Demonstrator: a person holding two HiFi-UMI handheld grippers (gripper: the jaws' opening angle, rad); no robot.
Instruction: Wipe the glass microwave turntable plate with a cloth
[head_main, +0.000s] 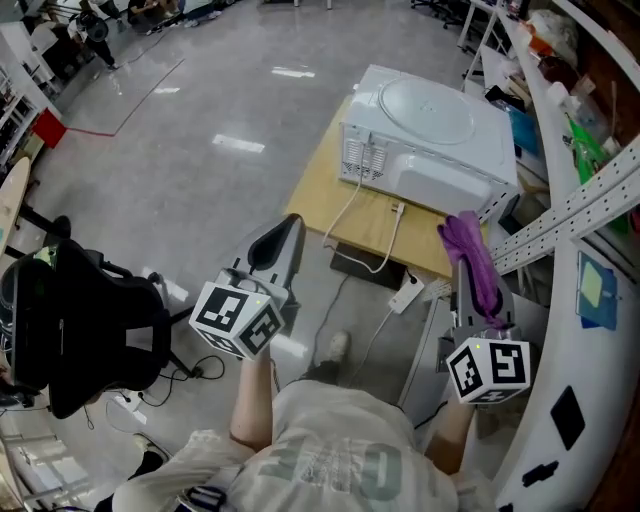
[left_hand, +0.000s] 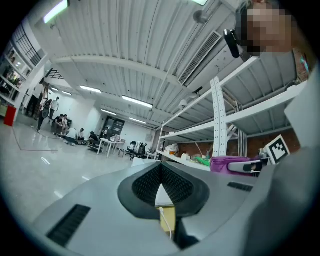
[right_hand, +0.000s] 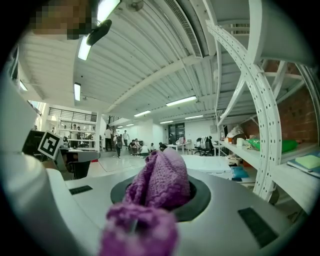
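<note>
The round glass turntable plate (head_main: 427, 108) lies flat on top of a white microwave (head_main: 445, 175), which stands on a wooden table (head_main: 325, 195). My right gripper (head_main: 463, 243) is held up short of the table, shut on a purple cloth (head_main: 474, 258); the cloth (right_hand: 162, 182) bunches over the jaws in the right gripper view. My left gripper (head_main: 290, 230) is raised to the left of it, shut with nothing between its jaws (left_hand: 161, 176). Both grippers are well apart from the plate. The left gripper view also catches the purple cloth (left_hand: 232, 163) off to the right.
A white power strip (head_main: 408, 293) and cables hang at the table's near edge. A black office chair (head_main: 85, 320) stands at the left. White perforated shelving (head_main: 575, 215) with clutter runs along the right. People sit far off (left_hand: 65, 131).
</note>
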